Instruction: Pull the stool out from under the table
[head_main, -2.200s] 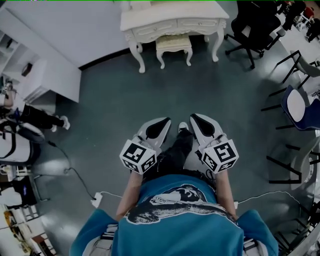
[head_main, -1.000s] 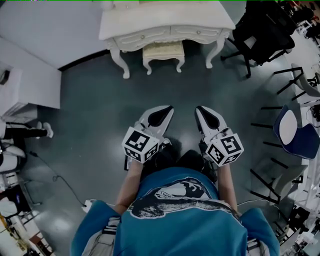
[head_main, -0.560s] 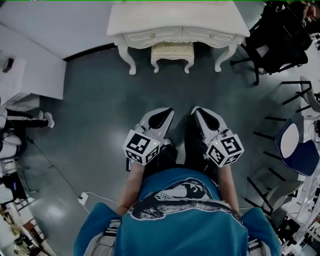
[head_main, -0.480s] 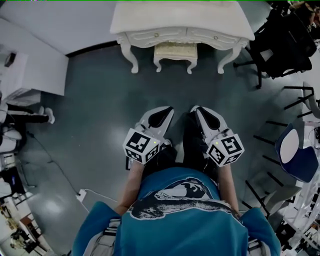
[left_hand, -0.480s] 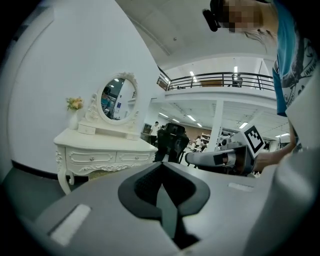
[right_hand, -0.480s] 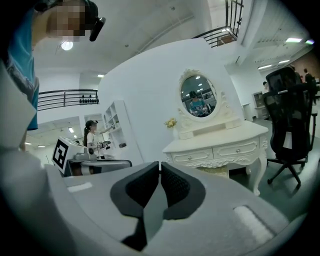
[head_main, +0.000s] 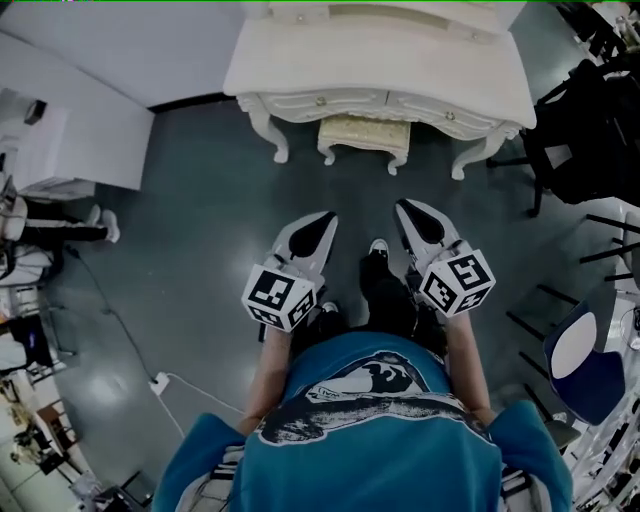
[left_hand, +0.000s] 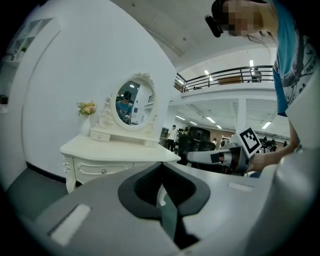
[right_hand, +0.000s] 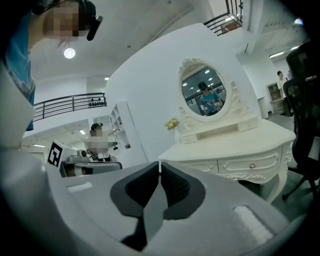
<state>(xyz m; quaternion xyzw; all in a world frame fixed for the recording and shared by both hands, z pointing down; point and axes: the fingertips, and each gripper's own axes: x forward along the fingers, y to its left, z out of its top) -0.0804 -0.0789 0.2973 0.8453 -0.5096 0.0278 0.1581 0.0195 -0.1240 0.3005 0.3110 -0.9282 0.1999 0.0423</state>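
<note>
**A:** Where is the cream cushioned stool with curved white legs sitting?

**B:** It is standing tucked under the near edge of the white carved worktop with two drawers. It is sitting between that worktop's front legs, at the far side of the grey floor.

**A:** And what are the two grippers doing?

**B:** The person in the teal shirt is holding both out in front, side by side over the floor. The left gripper and the right gripper are both hanging well apart from the stool.

**A:** How are the fingers sitting?

**B:** The left gripper's fingers are pressing together at the tips with nothing between them. The right gripper's fingers are doing the same, equally empty.

**A:** Is anything else showing?

**B:** An oval white-framed mirror is standing on the worktop. A black office chair is sitting just to the right of the worktop.
</note>
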